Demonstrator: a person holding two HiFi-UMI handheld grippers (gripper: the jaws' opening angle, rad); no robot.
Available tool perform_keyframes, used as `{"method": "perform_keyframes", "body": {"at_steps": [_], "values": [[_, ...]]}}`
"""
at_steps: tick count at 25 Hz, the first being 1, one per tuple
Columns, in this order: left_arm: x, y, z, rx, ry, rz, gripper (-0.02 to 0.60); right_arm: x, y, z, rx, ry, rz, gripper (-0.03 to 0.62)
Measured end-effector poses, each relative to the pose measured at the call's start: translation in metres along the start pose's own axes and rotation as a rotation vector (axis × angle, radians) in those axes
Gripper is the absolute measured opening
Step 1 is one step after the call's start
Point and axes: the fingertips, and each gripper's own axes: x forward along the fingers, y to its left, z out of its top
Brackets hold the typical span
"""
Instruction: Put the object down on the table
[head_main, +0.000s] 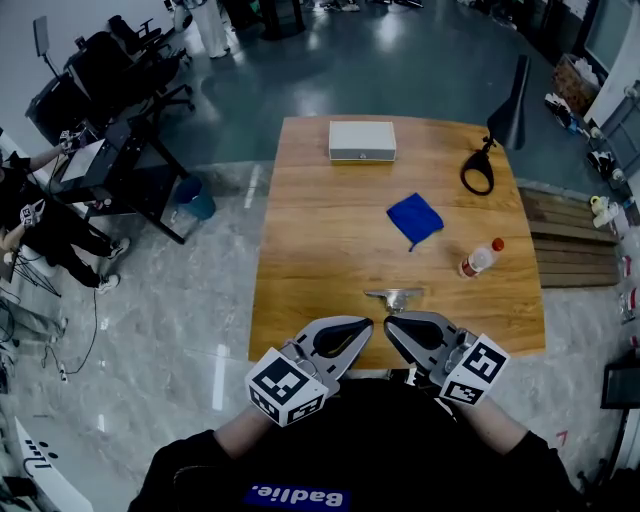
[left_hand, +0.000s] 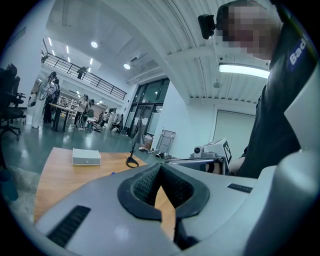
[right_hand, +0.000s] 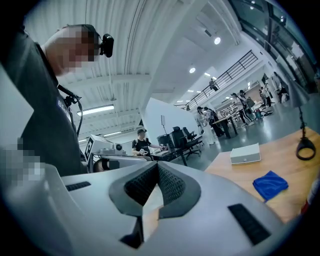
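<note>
Grey metal is what matters here: a small flat metal piece (head_main: 393, 296) lies on the wooden table (head_main: 300, 250), close to its near edge. It looks like the object you were to set down, though I can't be sure what it is.

Your left gripper (head_main: 367, 324) and right gripper (head_main: 389, 322) hang low by your body, tips turned in toward each other and almost meeting. Each has its jaws pressed together with nothing between them, as both gripper views confirm.

The metal piece sits just beyond those tips, farther onto the table, a little to the right of where they meet. Its long axis runs left to right, along the table edge. Your right gripper is slightly nearer. The blue cloth (head_main: 415, 218) and bottle (head_main: 480, 259) lie well apart from it.
</note>
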Motion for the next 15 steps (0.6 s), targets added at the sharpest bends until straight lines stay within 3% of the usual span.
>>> {"method": "perform_keyframes", "body": {"at_steps": [15], "values": [[-0.0059, 0.0039, 0.0008, -0.002, -0.003, 0.008, 0.005, 0.0059, -0.0013, 0.0014, -0.002, 0.013, -0.008, 0.005]]}}
